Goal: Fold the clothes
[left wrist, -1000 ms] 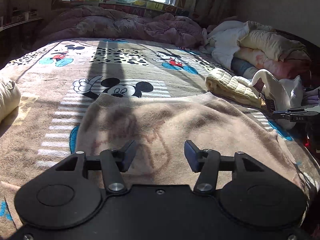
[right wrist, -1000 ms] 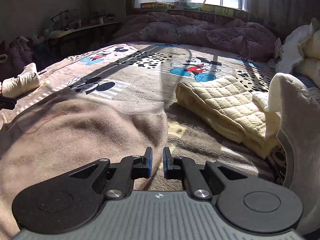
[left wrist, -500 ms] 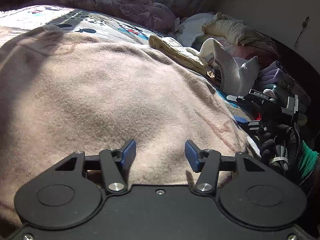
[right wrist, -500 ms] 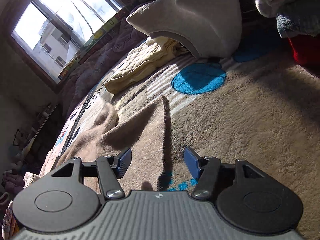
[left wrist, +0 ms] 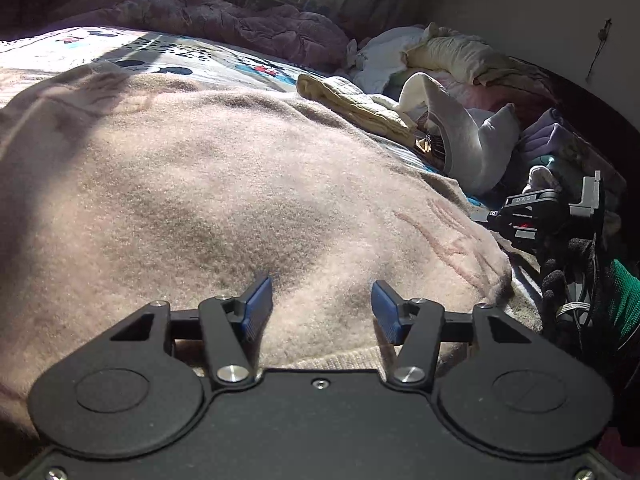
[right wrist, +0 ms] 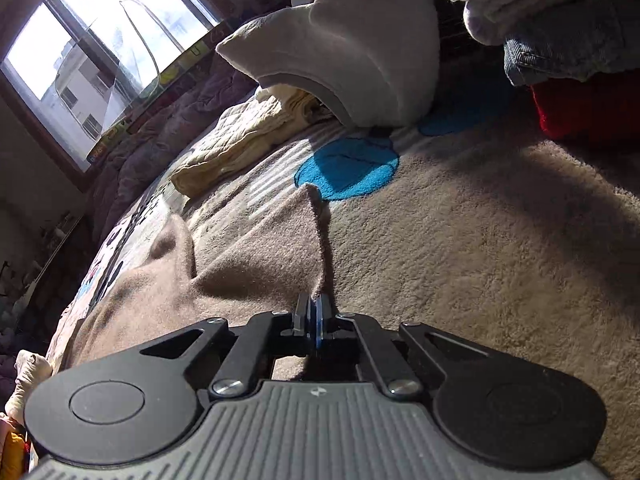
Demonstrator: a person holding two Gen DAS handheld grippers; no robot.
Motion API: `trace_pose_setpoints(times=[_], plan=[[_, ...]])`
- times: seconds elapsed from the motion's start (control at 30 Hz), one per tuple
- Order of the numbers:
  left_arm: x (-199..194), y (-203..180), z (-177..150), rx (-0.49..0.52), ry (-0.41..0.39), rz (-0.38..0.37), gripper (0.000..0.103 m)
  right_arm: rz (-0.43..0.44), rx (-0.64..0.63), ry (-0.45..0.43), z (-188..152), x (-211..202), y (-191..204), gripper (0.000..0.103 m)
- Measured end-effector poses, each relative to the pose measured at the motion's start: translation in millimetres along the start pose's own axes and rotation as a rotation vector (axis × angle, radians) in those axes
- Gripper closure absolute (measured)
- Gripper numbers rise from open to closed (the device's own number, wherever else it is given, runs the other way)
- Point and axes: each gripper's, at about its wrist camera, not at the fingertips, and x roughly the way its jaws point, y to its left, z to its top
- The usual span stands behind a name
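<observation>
A fuzzy pinkish-beige sweater (left wrist: 224,184) lies spread over the cartoon-print blanket (right wrist: 480,248) on the bed. My left gripper (left wrist: 322,302) hovers open just above the sweater near its ribbed hem, with nothing between its blue pads (left wrist: 256,304). My right gripper (right wrist: 313,314) is shut on a raised edge of the sweater (right wrist: 280,248), and the cloth runs up in a ridge into the jaws. In the left wrist view a gloved hand (left wrist: 572,276) with a green cuff holds that tool at the sweater's right corner.
A folded cream quilted garment (left wrist: 352,100) and a grey garment (left wrist: 468,140) lie right of the sweater. Behind them is a heap of clothes (left wrist: 452,56) against the wall. A purple quilt (left wrist: 224,24) lies under the window. Red cloth (right wrist: 580,108) and denim (right wrist: 568,52) sit near the right gripper.
My right gripper, open half a second ago, has shut on the sweater's edge. The left gripper stays open and has drawn back slightly toward the hem.
</observation>
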Motion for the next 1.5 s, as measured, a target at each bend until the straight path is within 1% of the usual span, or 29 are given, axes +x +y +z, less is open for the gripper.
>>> trace_pose_setpoints(times=[0.03, 0.07, 0.1, 0.27, 0.33, 0.4, 0.43, 0.47, 0.5, 0.53, 0.57, 0.6, 0.67, 0.7, 0.73, 0.77, 0.87, 1.17, 1.2, 1.23, 1.27, 1.3, 1.33, 1.4, 1.43, 1.5], plan=[[-1, -1, 0, 0.010, 0.000, 0.003, 0.048, -0.013, -0.020, -0.015, 4, -5, 1, 0.100], [-3, -3, 0, 0.021, -0.002, 0.003, 0.048, -0.023, -0.058, -0.046, 5, -13, 5, 0.092], [-4, -8, 0, 0.036, -0.011, -0.004, 0.048, -0.029, -0.094, -0.076, 6, -21, 9, 0.092], [-9, -36, 0, 0.108, -0.056, -0.043, 0.048, 0.132, -0.268, -0.122, -8, -60, 42, 0.092], [-10, -46, -1, 0.137, -0.064, -0.055, 0.048, 0.212, -0.361, -0.103, -27, -68, 60, 0.092], [4, -51, -11, 0.167, 0.011, -0.047, 0.048, 0.261, -0.458, -0.061, -49, -68, 75, 0.094], [8, -53, -17, 0.188, 0.038, -0.042, 0.048, 0.218, -0.506, -0.021, -66, -61, 79, 0.093], [7, -56, -21, 0.226, 0.032, -0.030, 0.047, 0.140, -0.528, 0.012, -79, -55, 74, 0.093], [6, -59, -25, 0.263, 0.026, -0.018, 0.047, 0.070, -0.543, 0.040, -91, -50, 68, 0.103], [4, -62, -28, 0.294, 0.019, -0.009, 0.047, 0.086, -0.492, 0.017, -92, -56, 58, 0.103], [0, -64, -26, 0.304, 0.010, -0.008, 0.047, 0.097, -0.448, -0.004, -94, -63, 49, 0.103], [-4, -65, -25, 0.310, -0.004, -0.008, 0.047, 0.075, -0.490, -0.012, -94, -69, 53, 0.103], [-9, -63, -25, 0.301, -0.050, -0.007, 0.047, 0.074, -0.523, -0.035, -99, -78, 59, 0.103], [-10, -61, -25, 0.291, -0.058, 0.002, 0.047, 0.074, -0.540, -0.046, -101, -82, 62, 0.096], [-10, -58, -25, 0.278, -0.065, 0.019, 0.047, 0.074, -0.556, -0.057, -103, -86, 66, 0.093], [-10, -55, -26, 0.264, -0.069, 0.033, 0.047, 0.087, -0.566, -0.058, -103, -86, 70, 0.092], [-12, -44, -29, 0.206, -0.056, 0.023, 0.047, 0.128, -0.587, -0.061, -101, -84, 83, 0.092], [-16, -37, -36, 0.203, -0.059, -0.012, 0.043, 0.402, 0.139, 0.167, 10, 36, 78, 0.091], [-17, -36, -36, 0.206, -0.057, -0.017, 0.043, 0.395, 0.286, 0.194, 13, 53, 61, 0.091], [-18, -35, -36, 0.209, -0.056, -0.022, 0.043, 0.347, 0.369, 0.191, 14, 61, 47, 0.091], [-19, -34, -37, 0.212, -0.054, -0.027, 0.043, 0.271, 0.430, 0.137, 15, 62, 30, 0.093], [-20, -33, -37, 0.215, -0.053, -0.032, 0.043, 0.197, 0.489, 0.081, 17, 62, 12, 0.103], [-21, -31, -38, 0.218, -0.051, -0.037, 0.043, 0.154, 0.524, 0.019, 18, 57, -4, 0.103], [-23, -28, -40, 0.217, -0.052, -0.052, 0.043, 0.114, 0.522, -0.028, 23, 46, -23, 0.103], [-24, -26, -41, 0.214, -0.054, -0.059, 0.043, 0.105, 0.504, -0.049, 23, 38, -23, 0.103], [-24, -26, -41, 0.213, -0.054, -0.065, 0.043, 0.091, 0.440, -0.110, 23, 20, -18, 0.093]])
